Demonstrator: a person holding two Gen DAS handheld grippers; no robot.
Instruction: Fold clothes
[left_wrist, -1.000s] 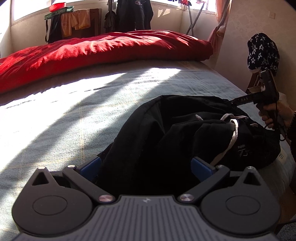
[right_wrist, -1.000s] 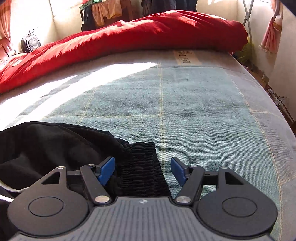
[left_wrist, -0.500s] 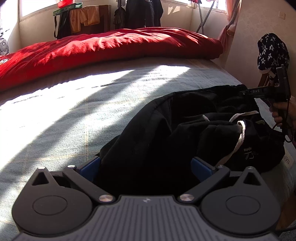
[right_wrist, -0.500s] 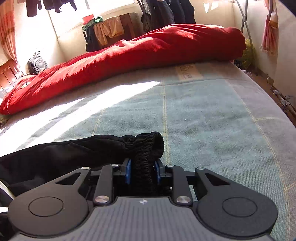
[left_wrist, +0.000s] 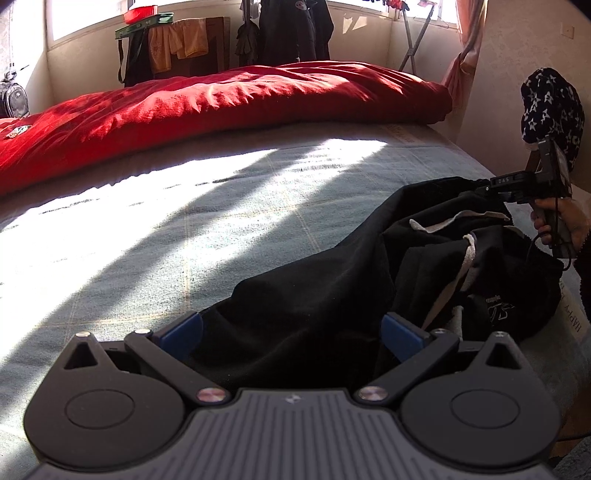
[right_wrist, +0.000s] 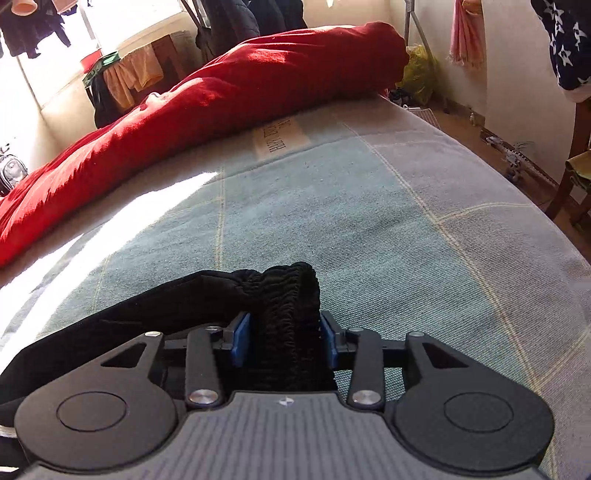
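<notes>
Two bits of writing can be read: "DAS" in pale letters on the side of your right gripper (left_wrist: 480, 190), and a cream label (right_wrist: 281, 139) woven into the bed cover, its dark capitals too tilted to read for sure. A pale logo on the black garment (left_wrist: 332, 295) is too small to make out. The garment lies bunched on the near right part of the blue-green checked bed (right_wrist: 424, 229), a white drawstring (left_wrist: 467, 258) looping across it. Strong sunlight falls in a band over the cover, and a rolled red duvet (left_wrist: 221, 99) runs along the far side. Beyond it, clothes hang by bright windows. A dark star-print cloth (left_wrist: 552, 107) hangs at the right by the wall. Your left gripper (left_wrist: 291, 332) points down at the garment with its blue fingers spread wide, black cloth lying between them. Your right gripper's jaws have just been opening, yet its pads still touch both sides of the ribbed cuff (right_wrist: 286, 317). Your right hand (left_wrist: 561, 221) wraps the handle.
</notes>
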